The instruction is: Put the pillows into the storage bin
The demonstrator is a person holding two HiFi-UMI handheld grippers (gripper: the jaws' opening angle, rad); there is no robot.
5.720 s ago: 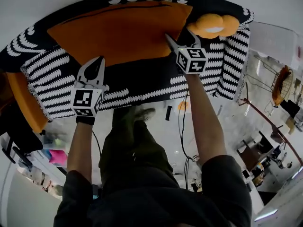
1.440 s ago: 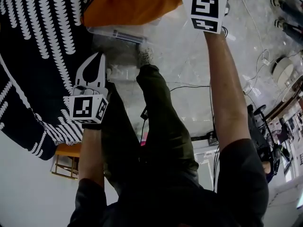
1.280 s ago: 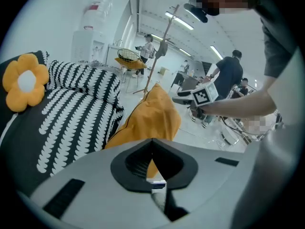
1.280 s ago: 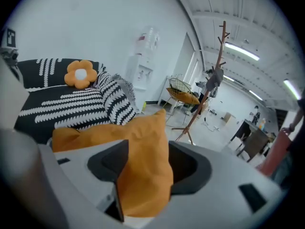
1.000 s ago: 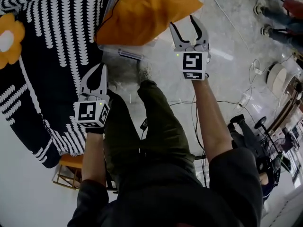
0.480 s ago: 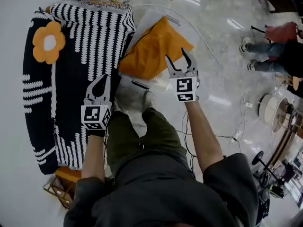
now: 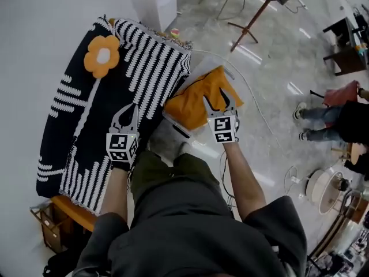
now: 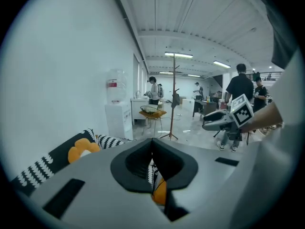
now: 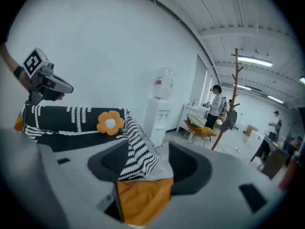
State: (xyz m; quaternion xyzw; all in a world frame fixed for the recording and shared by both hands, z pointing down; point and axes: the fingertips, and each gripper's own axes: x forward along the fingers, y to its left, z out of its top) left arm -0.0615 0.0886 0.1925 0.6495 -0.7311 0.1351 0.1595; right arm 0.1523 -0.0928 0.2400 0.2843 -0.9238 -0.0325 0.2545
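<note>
A large orange pillow [image 7: 196, 100] lies in the clear storage bin [image 7: 199, 68] on the floor beside the sofa [image 7: 86, 131]. It stands out above the bin's rim. My right gripper [image 7: 215, 97] hovers open over the pillow's near edge with nothing in it; between its jaws [image 9: 147, 161] I see orange fabric [image 9: 143, 199] and the striped sofa cover. My left gripper [image 7: 131, 107] is shut and empty over the sofa's seat edge. A flower-shaped orange pillow [image 7: 102, 55] rests on the sofa's far end, and shows again as the flower pillow [image 9: 110, 121].
A white water dispenser [image 9: 159, 113] stands past the sofa's far end. A wooden coat stand [image 7: 248, 25] and a wire chair [image 9: 200, 125] are beyond the bin. People [image 7: 340, 117] stand at the right. A wooden crate [image 7: 49, 229] sits behind the sofa's near end.
The orange pillow has gone from the sofa into the bin. My right gripper has let it go and hangs open above it. The head view has turned and pulled back.
</note>
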